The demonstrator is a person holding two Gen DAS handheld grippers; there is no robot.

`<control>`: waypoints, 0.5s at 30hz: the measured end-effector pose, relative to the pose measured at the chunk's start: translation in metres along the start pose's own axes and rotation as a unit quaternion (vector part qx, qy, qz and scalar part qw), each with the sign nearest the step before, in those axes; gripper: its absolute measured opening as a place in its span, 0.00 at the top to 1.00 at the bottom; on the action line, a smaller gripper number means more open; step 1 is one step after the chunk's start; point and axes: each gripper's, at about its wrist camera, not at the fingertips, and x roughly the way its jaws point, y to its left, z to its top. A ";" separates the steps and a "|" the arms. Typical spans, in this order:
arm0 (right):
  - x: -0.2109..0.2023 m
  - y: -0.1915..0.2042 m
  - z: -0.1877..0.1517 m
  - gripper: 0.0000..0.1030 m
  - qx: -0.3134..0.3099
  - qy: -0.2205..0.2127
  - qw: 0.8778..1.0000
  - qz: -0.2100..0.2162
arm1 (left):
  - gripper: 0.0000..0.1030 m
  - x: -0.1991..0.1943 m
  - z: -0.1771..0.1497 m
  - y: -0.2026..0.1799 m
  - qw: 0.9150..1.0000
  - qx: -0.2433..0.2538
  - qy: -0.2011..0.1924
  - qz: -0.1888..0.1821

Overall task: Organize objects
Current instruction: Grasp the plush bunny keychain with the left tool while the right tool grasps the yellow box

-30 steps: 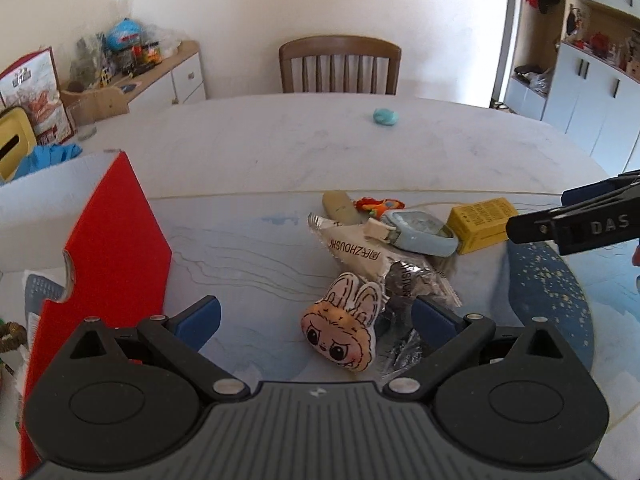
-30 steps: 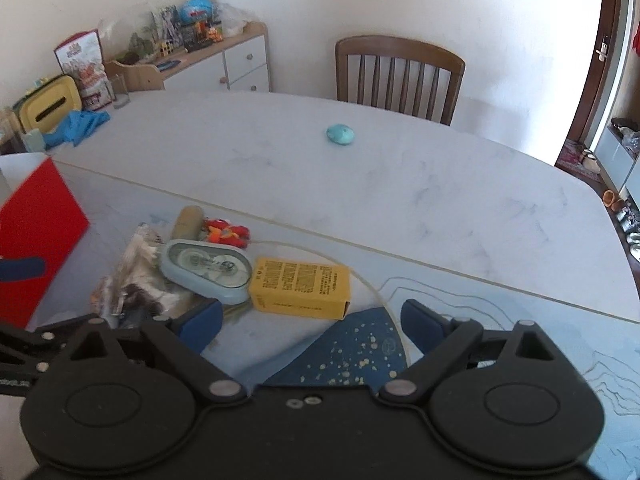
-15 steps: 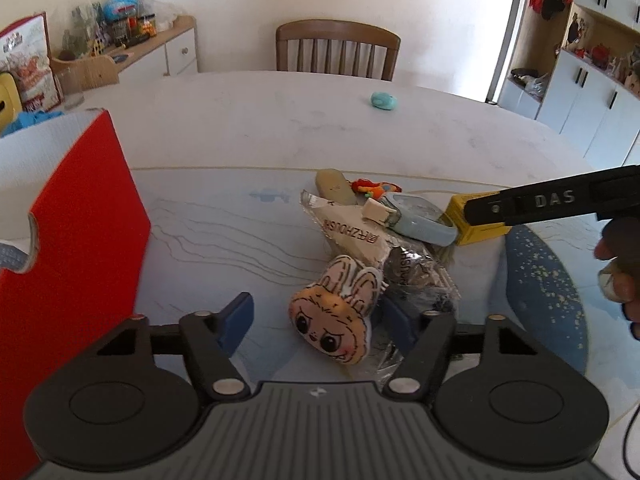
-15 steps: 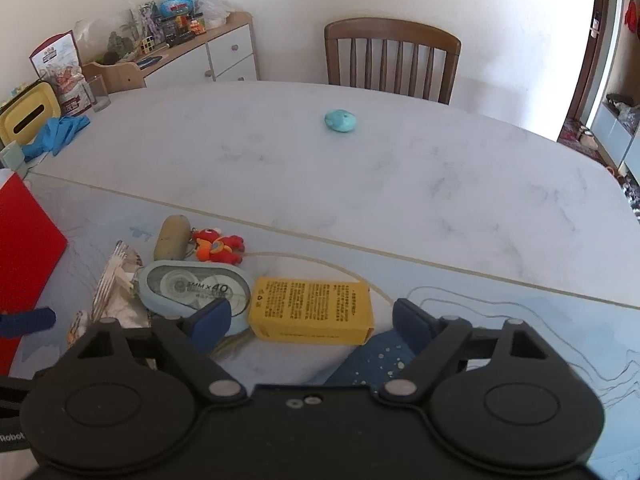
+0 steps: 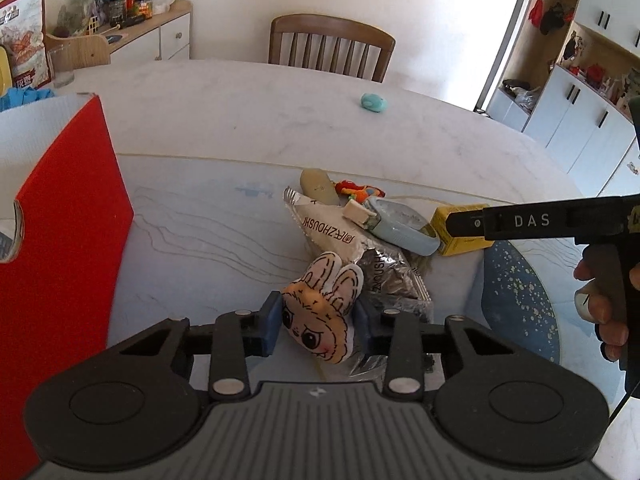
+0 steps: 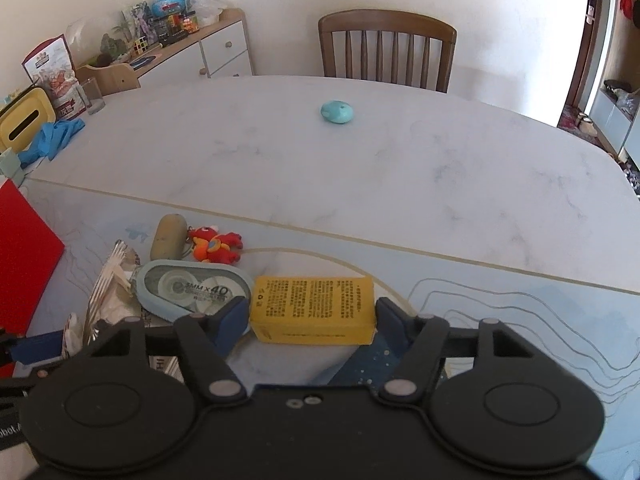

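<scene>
A bunny-faced plush toy (image 5: 320, 312) lies on the table mat at the near end of a small heap. My left gripper (image 5: 318, 316) has its blue pads against both sides of the plush, and the jaws are still closing. A yellow printed box (image 6: 312, 304) lies flat at the heap's right end. My right gripper (image 6: 312, 316) straddles it, the pads meet its two short ends, and these jaws are closing too. In the left wrist view the right gripper's finger (image 5: 520, 222) reaches over the yellow box (image 5: 460, 236), held by a hand (image 5: 604, 304).
The heap also holds a blue correction-tape dispenser (image 6: 188, 288), silver snack packets (image 5: 332, 232), a red toy figure (image 6: 214, 244) and a beige oval piece (image 6: 168, 236). A red-sided box (image 5: 60, 240) stands at the left. A teal lump (image 6: 337, 112) lies far off, before a chair (image 6: 386, 52).
Both pairs of jaws have narrowed from wide apart. The left pads have come in onto the plush, the right pads onto the yellow box. The right gripper moved forward and down over the box.
</scene>
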 end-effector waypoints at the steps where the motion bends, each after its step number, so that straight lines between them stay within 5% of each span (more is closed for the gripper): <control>1: -0.002 0.000 -0.001 0.34 -0.001 -0.002 1.000 0.000 | 0.66 -0.001 0.001 -0.001 1.000 0.001 -0.001 0.000; 15: -0.062 0.004 -0.013 0.34 -0.024 -0.028 0.999 0.022 | 0.67 -0.039 0.008 -0.004 1.000 0.010 -0.017 -0.013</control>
